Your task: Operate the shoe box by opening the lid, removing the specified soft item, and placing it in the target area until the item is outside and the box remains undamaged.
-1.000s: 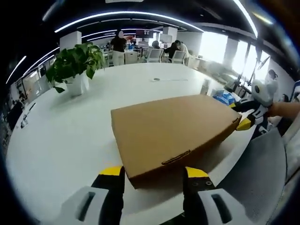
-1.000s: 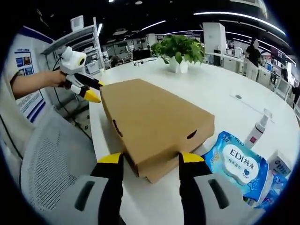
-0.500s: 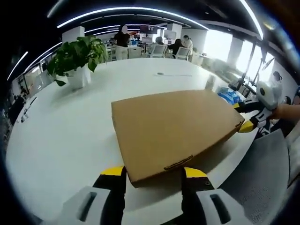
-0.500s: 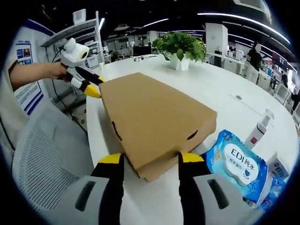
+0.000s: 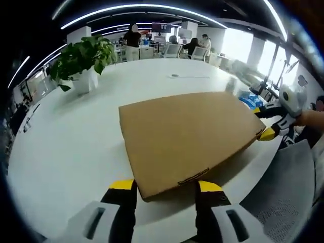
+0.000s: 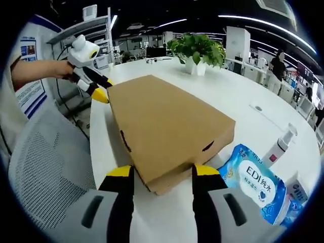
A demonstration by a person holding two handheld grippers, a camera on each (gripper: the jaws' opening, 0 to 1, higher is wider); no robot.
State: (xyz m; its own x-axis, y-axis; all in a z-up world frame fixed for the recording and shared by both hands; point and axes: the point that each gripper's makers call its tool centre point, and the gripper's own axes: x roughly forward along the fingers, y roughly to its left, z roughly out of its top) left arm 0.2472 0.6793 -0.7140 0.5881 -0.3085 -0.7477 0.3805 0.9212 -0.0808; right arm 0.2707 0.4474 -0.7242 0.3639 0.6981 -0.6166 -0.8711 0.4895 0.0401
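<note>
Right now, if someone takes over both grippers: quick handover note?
Left gripper: open, jaws either side of one short end of the shoe box, holding nothing.
Right gripper: open, jaws either side of the opposite short end, holding nothing.
The box lies flat on the white table near the edge by the mesh chair. Wet wipes pack and a white bottle lie beside the box on the right gripper's side.
Done: both grippers lined up at the box ends.
Left: lid is closed; open it, take out the soft item (hidden inside), and set it in the target area.
</note>
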